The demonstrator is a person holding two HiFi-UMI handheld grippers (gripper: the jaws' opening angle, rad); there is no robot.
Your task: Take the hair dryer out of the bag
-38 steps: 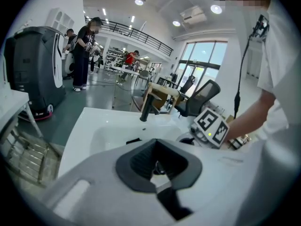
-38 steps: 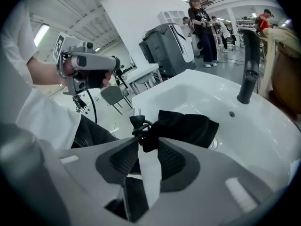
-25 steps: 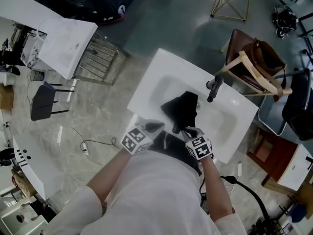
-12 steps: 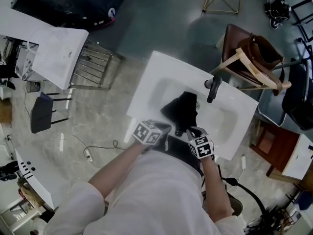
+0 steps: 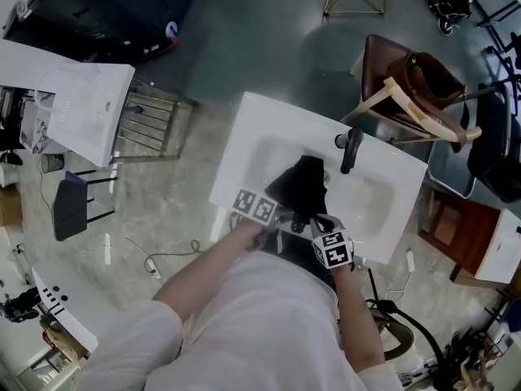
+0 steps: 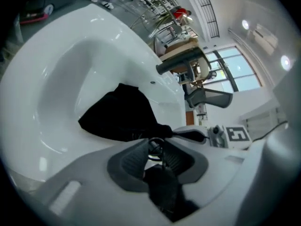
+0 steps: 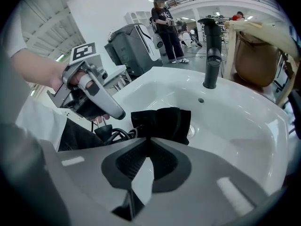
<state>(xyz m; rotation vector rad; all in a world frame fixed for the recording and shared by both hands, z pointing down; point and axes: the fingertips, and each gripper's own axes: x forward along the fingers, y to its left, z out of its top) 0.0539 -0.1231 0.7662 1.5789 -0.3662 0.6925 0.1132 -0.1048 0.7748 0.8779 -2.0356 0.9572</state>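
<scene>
The hair dryer is not out yet. The right gripper (image 7: 149,140) fingers pinch the bag (image 7: 162,120). The left gripper (image 6: 156,149) fingers, just opening a little, sit round a cord (image 7: 113,134).

A black faucet (image 5: 350,149) stands on the white sink (image 5: 244,157), a chair (image 5: 383,98) beside.

A crumpled black bag (image 5: 301,187) lies in the white basin (image 5: 376,204).

White short-sleeved top (image 5: 269,324). Left gripper (image 6: 157,147) and right gripper (image 7: 149,142): light grey shells, dark ribbed jaw pads (image 6: 133,164). Each carries a cube (image 5: 334,250) with black-and-white square markers.
</scene>
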